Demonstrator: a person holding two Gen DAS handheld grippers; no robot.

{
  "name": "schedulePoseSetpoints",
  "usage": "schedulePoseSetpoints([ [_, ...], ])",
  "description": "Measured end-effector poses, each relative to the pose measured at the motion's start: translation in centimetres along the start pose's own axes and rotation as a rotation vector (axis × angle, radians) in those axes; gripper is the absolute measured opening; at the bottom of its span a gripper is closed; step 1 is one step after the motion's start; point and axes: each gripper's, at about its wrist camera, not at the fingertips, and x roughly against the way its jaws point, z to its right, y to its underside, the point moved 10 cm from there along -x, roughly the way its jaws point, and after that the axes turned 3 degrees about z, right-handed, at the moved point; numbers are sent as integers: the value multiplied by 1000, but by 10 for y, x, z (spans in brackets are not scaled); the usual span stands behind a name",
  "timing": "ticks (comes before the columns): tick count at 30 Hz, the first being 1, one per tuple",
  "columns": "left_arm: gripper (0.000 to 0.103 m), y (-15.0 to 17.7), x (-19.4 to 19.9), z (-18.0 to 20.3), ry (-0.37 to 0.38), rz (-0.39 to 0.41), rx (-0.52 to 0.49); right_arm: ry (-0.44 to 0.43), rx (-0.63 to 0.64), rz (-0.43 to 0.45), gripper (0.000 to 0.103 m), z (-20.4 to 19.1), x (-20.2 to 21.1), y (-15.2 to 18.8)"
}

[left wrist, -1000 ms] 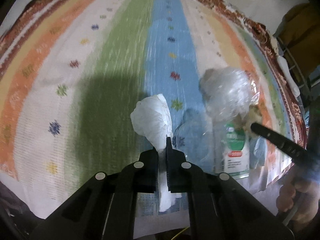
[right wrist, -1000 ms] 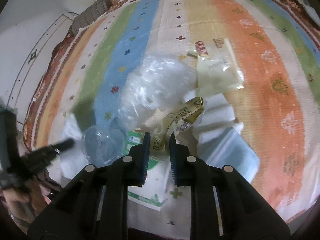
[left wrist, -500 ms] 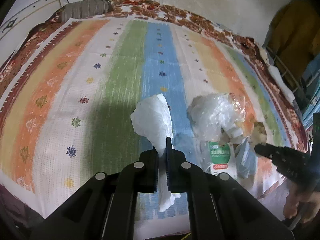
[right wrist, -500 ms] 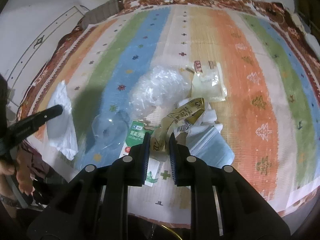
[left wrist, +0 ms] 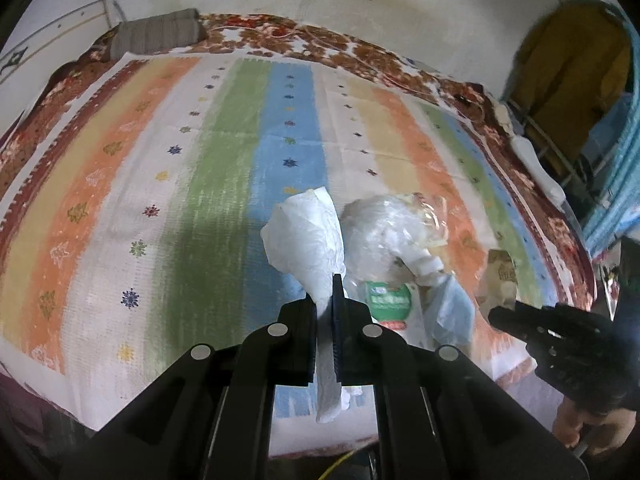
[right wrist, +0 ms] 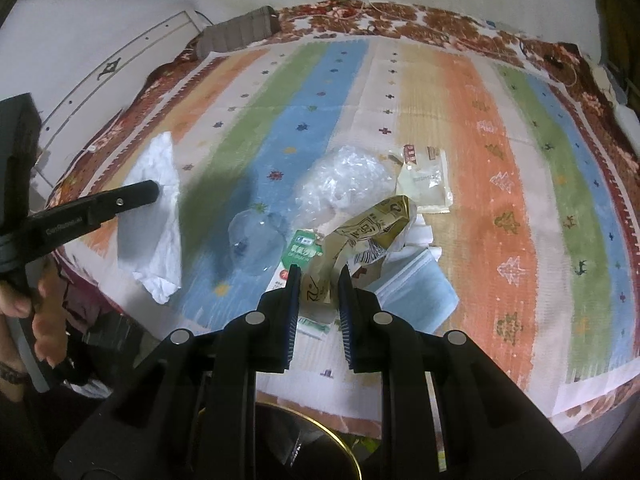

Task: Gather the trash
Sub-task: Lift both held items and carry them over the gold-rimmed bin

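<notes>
Flanking litter pile, bare striped blanket

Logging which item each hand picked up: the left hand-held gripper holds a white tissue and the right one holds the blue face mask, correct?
Not quite. The right hand-held gripper holds the gold printed wrapper; the blue face mask lies on the striped cloth, per the right wrist view. The left hand-held gripper does hold the white tissue.

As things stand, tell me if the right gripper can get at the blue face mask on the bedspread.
Probably not yet. The right gripper is shut on a gold wrapper, so its jaws are occupied. The blue face mask lies exposed just beside it, with only white paper over its far edge.
</notes>
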Motion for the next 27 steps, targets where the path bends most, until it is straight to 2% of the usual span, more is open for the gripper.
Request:
schedulePoseSetpoints([
  [3, 5, 3, 6, 8, 3, 3, -23, -33, -6, 10, 17, -5, 16, 8],
  [8, 5, 6, 19, 24, 46, 9, -24, -38, 43, 19, 17, -16, 32, 22],
  [12, 5, 16, 20, 34, 28, -4, -63, -46, 67, 36, 17, -26, 44, 31],
  [19, 5, 25, 36, 51, 77, 21, -56, -90, 52, 59, 17, -37, 63, 44],
  [27, 5, 34, 54, 65, 136, 44, -20, -127, 75, 39, 17, -53, 74, 70],
])
